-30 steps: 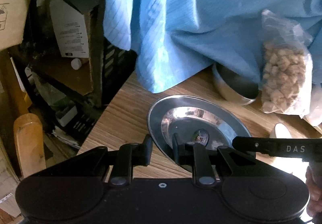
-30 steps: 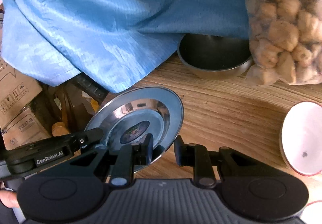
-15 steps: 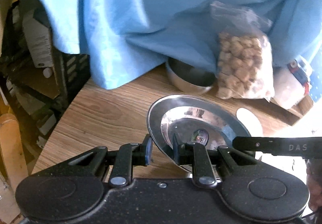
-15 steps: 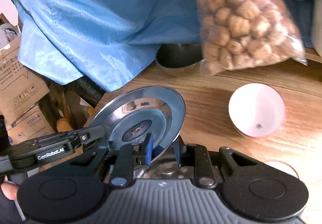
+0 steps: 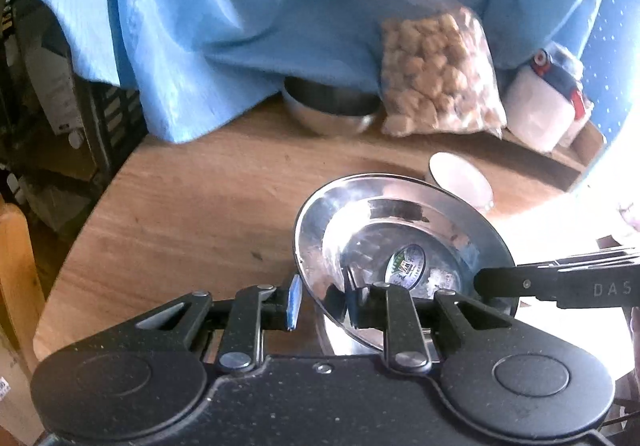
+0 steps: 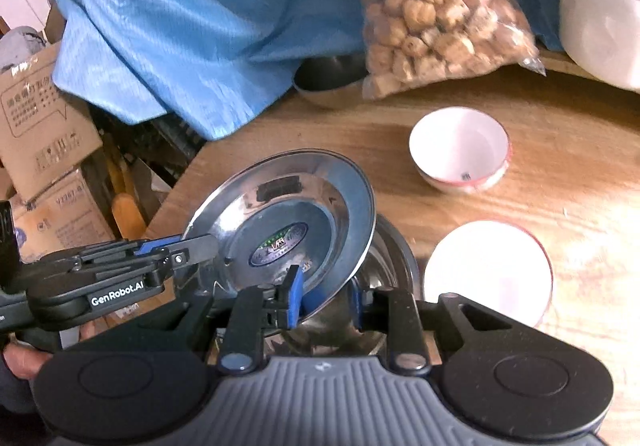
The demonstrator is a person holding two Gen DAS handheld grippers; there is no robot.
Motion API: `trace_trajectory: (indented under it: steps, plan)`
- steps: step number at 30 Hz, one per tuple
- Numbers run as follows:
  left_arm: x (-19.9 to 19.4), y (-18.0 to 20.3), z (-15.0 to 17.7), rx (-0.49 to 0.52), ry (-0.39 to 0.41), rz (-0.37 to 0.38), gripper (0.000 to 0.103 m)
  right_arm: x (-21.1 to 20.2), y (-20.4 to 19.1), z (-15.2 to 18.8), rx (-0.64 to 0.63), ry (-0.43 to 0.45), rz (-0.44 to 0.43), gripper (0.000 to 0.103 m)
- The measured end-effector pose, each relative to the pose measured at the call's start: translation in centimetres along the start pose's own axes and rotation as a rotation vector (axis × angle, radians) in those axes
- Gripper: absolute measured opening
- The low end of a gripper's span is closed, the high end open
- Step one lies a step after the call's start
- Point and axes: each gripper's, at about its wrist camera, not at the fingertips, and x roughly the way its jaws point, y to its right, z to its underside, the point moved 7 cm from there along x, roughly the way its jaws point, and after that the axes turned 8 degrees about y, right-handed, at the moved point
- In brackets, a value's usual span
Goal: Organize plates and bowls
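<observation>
A shiny steel plate [image 5: 404, 246] with a round sticker in its middle is held tilted above the wooden table [image 5: 192, 205]. My left gripper [image 5: 320, 298] is shut on the plate's near rim. My right gripper [image 6: 324, 294] is shut on the opposite rim, and its finger shows in the left wrist view [image 5: 532, 282]. Under the plate sits another steel dish [image 6: 390, 250]. A small white bowl [image 6: 460, 149] and a larger white bowl with a red rim [image 6: 488, 270] stand on the table to the right. A steel bowl [image 5: 332, 109] sits at the back.
A bag of brown nuggets [image 6: 436, 9] leans at the back next to a white container [image 6: 600, 21]. Blue cloth [image 5: 240, 13] hangs over the far edge. Cardboard boxes [image 6: 40, 133] and clutter lie off the table's left edge.
Both grippers have carried the plate back and to the right, away from the far table edge. It now sits above another steel dish, and the white bowls have come into view.
</observation>
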Motion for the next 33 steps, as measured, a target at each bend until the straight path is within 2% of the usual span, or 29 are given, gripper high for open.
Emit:
trace_trajectory:
  steps: [12,19,26,33]
  plan:
    - [0.0,1.8,1.5,0.112,-0.031,0.012,0.027,-0.4,1.1,1.8,0.037,-0.057,0.014,0.030]
    - [0.4,2.2,2.4,0.141,-0.061,0.010,0.028,-0.2,1.4,2.4,0.056,-0.109,0.033,0.032]
    - [0.4,2.5,2.6,0.185,-0.063,0.008,0.033,-0.2,1.4,2.2,0.058,-0.112,0.036,0.032]
    - [0.5,2.4,2.6,0.174,-0.065,0.011,0.033,-0.2,1.0,2.0,0.027,-0.117,0.046,0.038]
